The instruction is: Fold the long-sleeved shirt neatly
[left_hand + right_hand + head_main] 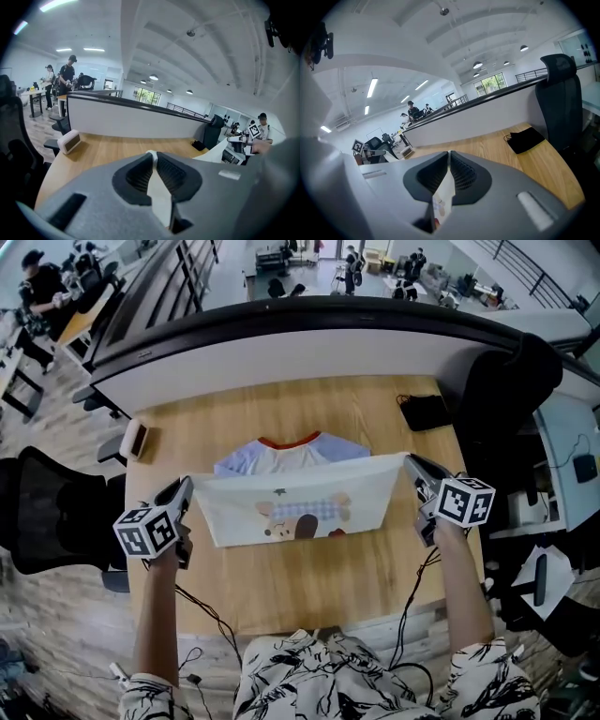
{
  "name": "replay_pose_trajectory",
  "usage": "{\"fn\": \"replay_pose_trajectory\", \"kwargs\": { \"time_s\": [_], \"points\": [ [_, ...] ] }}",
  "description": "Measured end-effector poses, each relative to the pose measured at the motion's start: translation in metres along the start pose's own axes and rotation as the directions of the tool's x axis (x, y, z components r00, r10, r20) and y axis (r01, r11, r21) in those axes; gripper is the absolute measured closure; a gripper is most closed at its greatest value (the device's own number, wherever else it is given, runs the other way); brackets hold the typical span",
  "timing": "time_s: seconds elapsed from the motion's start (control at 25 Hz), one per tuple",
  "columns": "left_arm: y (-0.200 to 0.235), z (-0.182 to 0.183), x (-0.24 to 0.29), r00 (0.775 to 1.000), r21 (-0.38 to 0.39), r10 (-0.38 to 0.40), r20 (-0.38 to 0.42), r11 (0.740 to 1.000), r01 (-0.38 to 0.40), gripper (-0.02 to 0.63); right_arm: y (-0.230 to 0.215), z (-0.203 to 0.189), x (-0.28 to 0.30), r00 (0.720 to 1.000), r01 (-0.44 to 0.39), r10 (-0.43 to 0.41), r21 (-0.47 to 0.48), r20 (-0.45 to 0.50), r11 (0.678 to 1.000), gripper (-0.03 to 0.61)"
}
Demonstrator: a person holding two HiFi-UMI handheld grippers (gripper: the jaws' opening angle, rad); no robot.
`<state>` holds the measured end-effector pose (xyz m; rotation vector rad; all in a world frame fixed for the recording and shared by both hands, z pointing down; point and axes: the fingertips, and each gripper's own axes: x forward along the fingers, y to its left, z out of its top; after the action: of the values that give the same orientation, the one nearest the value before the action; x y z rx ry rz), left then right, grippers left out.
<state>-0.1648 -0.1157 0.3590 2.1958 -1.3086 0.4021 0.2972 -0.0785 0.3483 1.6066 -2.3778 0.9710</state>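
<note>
Left gripper [187, 487] and right gripper [411, 462] are both closed on the shirt [300, 507], one at each end of a taut raised edge. Collar end lies flat on the worktop [309, 592], beyond that edge.

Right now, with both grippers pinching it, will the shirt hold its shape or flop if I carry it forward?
Probably floppy: the shirt hangs as a thin sheet between the left gripper and the right gripper, and its edge is straight only where it is stretched. It is likely light, since two small corner pinches carry it.
</note>
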Motion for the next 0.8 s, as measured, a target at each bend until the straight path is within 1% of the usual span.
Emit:
{"fn": "replay_pose_trajectory", "kwargs": {
  "time_s": [0.24,0.4,0.48,0.64,0.8],
  "points": [
    [0.044,-0.020,0.073,0.994,-0.056,-0.014,-0.108,0.998,0.008,0.577,-0.035,-0.010,0.069,0.996,0.039,-0.034,0.064,-0.078,0.997,0.551],
    [0.066,-0.034,0.120,0.985,-0.106,-0.030,-0.169,0.994,0.012,0.575,-0.062,-0.017,0.111,0.988,0.091,-0.081,0.073,-0.129,0.993,0.551],
    [0.076,-0.040,0.140,0.980,-0.133,-0.036,-0.194,0.991,0.010,0.577,-0.075,-0.023,0.129,0.984,0.110,-0.093,0.103,-0.155,0.989,0.551],
    [0.094,-0.050,0.178,0.969,-0.199,-0.072,-0.235,0.980,0.024,0.575,-0.102,-0.041,0.163,0.973,0.131,-0.092,0.177,-0.210,0.975,0.551],
    [0.106,-0.065,0.204,0.951,-0.232,-0.114,-0.287,0.972,0.047,0.575,-0.120,-0.057,0.189,0.959,0.138,-0.076,0.217,-0.273,0.966,0.549]
  ]
}}
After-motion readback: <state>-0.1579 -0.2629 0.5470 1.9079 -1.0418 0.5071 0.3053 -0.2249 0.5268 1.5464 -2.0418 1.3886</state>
